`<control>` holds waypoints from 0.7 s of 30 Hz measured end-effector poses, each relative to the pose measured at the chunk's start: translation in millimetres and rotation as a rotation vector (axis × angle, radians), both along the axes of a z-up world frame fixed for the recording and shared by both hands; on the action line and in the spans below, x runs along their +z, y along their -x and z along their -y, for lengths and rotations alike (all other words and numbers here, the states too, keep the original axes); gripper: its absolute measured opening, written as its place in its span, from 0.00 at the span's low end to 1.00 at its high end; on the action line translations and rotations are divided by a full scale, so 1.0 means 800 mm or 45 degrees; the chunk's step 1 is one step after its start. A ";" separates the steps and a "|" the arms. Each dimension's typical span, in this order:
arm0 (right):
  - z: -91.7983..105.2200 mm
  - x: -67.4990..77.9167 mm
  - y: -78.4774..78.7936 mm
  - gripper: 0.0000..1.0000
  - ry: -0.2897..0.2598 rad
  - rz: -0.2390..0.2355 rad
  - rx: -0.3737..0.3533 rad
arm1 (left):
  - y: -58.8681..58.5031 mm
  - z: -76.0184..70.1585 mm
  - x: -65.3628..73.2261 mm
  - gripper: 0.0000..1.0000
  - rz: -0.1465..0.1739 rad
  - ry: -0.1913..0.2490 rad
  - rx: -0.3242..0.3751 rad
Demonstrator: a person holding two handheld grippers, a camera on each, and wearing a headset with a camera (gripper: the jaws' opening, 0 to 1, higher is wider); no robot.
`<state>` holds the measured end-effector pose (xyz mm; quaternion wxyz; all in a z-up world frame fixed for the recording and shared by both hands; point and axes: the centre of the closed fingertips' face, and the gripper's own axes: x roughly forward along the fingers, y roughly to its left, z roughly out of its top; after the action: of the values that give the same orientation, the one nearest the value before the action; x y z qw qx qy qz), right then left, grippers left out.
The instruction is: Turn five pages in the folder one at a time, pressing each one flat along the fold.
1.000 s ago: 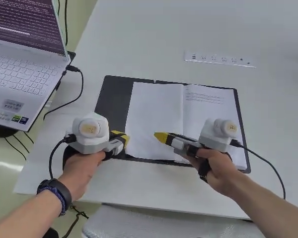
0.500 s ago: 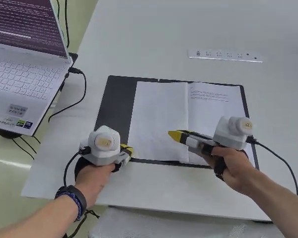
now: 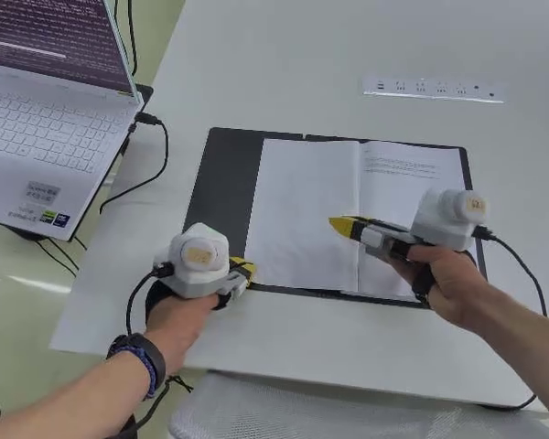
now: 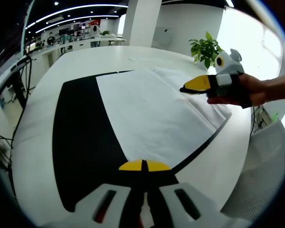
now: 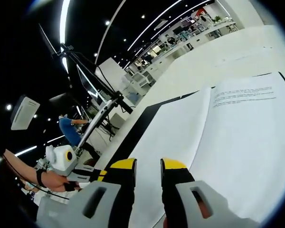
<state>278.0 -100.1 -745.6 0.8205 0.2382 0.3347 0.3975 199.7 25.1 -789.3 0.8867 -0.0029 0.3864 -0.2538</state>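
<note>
Black folder (image 3: 221, 183) open, rt page (image 3: 403, 197) w/ tiny unreadable print (image 3: 401, 168)

Open laptop (image 3: 46, 119), screen lit. Plugged into laptop's right side, black cable (image 3: 164, 151). Well right of laptop, white power strip (image 3: 435, 89) on tabletop (image 3: 284, 55).

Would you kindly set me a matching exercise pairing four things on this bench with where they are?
1 laptop
2 power strip
3 left claw
4 right claw

A over the white pages, near the fold
B at the near edge of the folder
C beyond the folder's far edge
D left of the folder

Pairs: 1-D, 2-C, 3-B, 4-A
</note>
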 end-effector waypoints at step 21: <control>0.001 -0.015 -0.019 0.00 0.035 -0.028 -0.046 | -0.004 -0.001 -0.002 0.00 -0.029 -0.008 0.031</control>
<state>292.9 -100.6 -757.8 0.8269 0.2373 0.3448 0.3756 202.8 26.3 -791.2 0.8853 -0.0075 0.3971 -0.2418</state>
